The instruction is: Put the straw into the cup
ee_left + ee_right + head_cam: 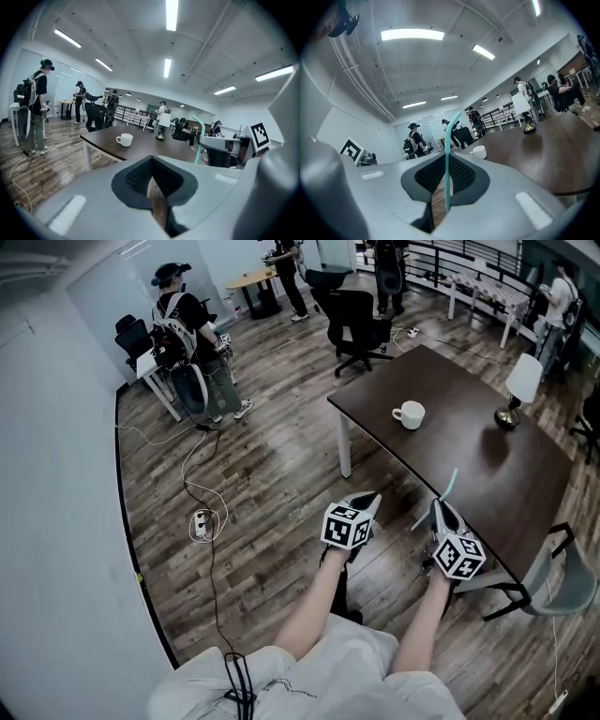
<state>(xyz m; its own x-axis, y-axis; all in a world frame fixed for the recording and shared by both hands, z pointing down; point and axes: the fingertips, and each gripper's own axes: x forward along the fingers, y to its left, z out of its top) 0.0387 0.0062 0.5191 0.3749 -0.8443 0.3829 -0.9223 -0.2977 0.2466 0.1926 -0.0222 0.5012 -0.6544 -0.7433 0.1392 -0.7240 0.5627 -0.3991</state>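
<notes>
The straw (447, 159) is pinched at its lower end in the right gripper (440, 510), standing near upright with its bent tip uppermost, at the desk's (473, 451) near edge. The cup (409, 414) is well apart, toward that edge's far corner. This looks like the carry step. Next, bring the straw over the cup and tip its free end down. The left gripper (367, 502) is closed and empty.

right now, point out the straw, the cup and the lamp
straw (446, 164), right gripper view, middle of its stem
cup (409, 415), head view, its white body
lamp (524, 379), head view, its shade
</notes>
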